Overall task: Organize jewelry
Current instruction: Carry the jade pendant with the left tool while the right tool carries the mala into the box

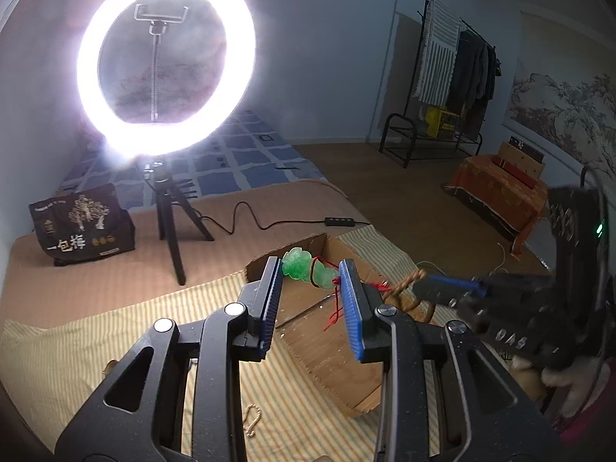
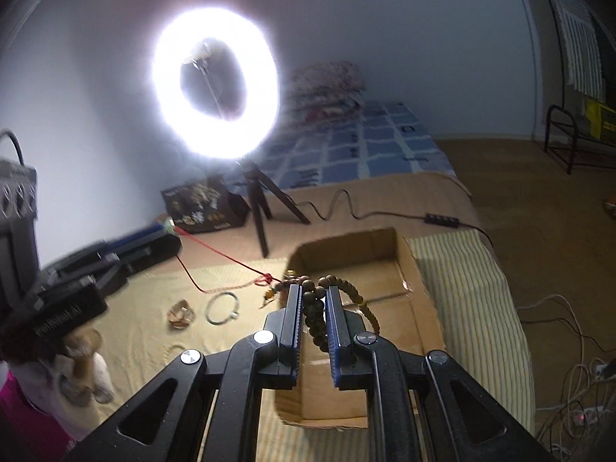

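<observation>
The left hand-held gripper (image 1: 312, 269) grasps a green jade pendant (image 1: 306, 269) between its blue pads, held in the air above the far end of the cardboard box (image 1: 327, 346). The pendant's red cord (image 2: 227, 256) runs taut from it to a knot beside the wooden bead string (image 2: 319, 304), which the right hand-held gripper (image 2: 313, 300) holds clenched over the box's near-left rim. The cord looks caught up with the beads, so my reading is that the two are being pulled apart to untangle them before either goes into the box, which appears to have no jewelry in it yet.

The box lies on a striped cloth (image 2: 462, 288) spread over the bed. To the left of the box, on the cloth, rest a silver bangle (image 2: 222, 308), an amber-coloured piece (image 2: 180, 313) and, nearer the camera, a small pale chain (image 1: 251, 419), all waiting to be sorted.

Beyond the box stands a ring light (image 1: 165, 65) on a tripod, lighting the work, and left of the tripod a dark bag (image 1: 82, 223) printed with trees and the characters "一包梅". The right gripper's body shows pale letters that seem to read "DAS"; the other lettering is too blurred to make out.
</observation>
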